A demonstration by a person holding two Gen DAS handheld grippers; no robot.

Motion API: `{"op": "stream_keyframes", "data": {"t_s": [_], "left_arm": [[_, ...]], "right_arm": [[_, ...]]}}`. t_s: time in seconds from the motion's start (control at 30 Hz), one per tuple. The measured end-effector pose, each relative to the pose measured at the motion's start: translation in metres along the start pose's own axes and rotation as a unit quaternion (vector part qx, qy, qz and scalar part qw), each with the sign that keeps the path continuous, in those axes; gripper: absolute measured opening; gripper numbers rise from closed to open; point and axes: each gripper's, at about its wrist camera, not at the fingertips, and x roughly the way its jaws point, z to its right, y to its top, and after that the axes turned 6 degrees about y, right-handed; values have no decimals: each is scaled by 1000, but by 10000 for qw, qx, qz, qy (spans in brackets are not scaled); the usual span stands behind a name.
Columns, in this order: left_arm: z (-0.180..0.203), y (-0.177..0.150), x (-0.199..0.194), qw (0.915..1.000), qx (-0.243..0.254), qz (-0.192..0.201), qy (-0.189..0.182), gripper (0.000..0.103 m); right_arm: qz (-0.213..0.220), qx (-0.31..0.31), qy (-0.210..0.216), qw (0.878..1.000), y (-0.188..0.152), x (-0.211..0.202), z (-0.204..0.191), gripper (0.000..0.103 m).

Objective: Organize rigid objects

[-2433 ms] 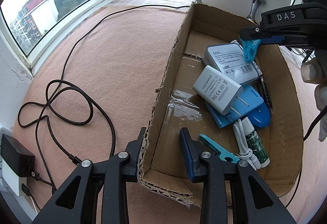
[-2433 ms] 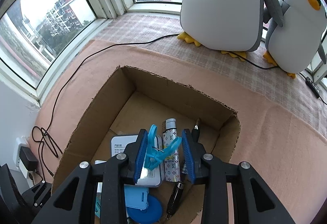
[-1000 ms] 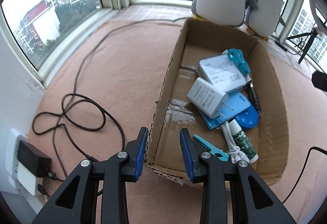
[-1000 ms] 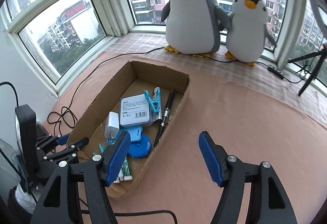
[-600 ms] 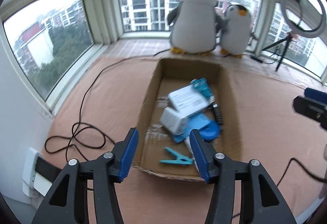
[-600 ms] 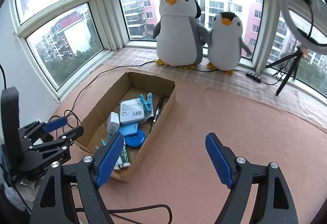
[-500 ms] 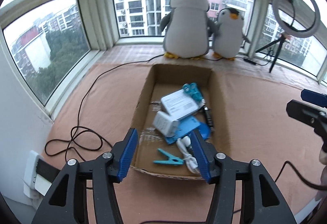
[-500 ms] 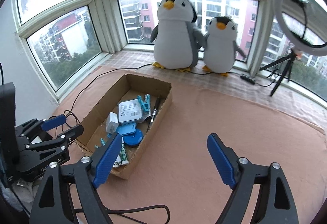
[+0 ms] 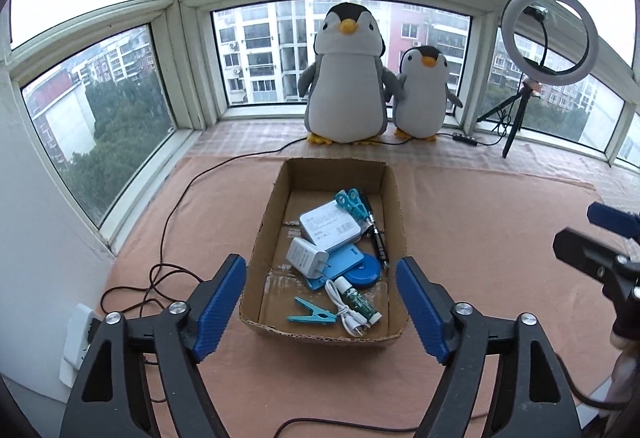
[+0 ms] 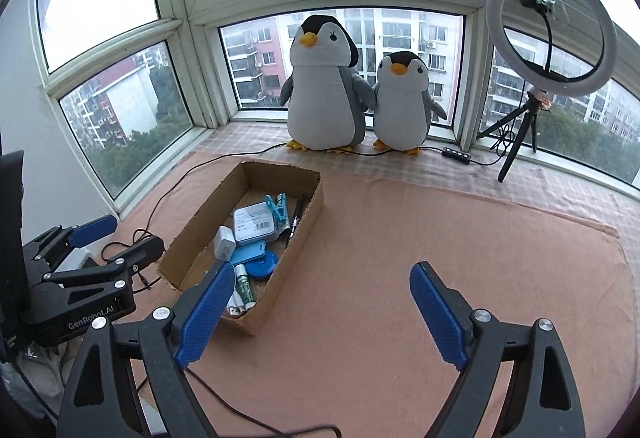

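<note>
Cardboard box sits mid-mat, holding all our rigid bits so nothing's loose outside it. On the left, our left claw hangs spread wide, gripping nothing, framing the box's near end. Inside: white charger, teal clip, blue clip, pen. Right claw is spread and empty too, held back over bare mat, so we'd guess sorting's done.

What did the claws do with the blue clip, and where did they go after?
The right claw let go of the blue plastic clip; it now lies in the brown cardboard box on the white charger. Both claws, the left claw too, opened wide and pulled back. Everything else in the box stayed put.
</note>
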Motion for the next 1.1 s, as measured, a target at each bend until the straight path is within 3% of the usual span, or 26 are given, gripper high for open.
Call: {"op": "stream_keyframes", "data": {"t_s": [0.13, 0.27, 1.1], "left_arm": [[2, -1, -5, 10000, 49, -4, 32, 84], [2, -3, -9, 10000, 57, 24, 67, 93], [-2, -2, -13, 9999, -74, 77, 135, 96]], "right_arm": [[43, 79, -43, 10000, -7, -4, 0, 87], [54, 187, -93, 9998, -11, -6, 1, 87], [90, 166, -182, 9997, -8, -4, -1, 88]]}}
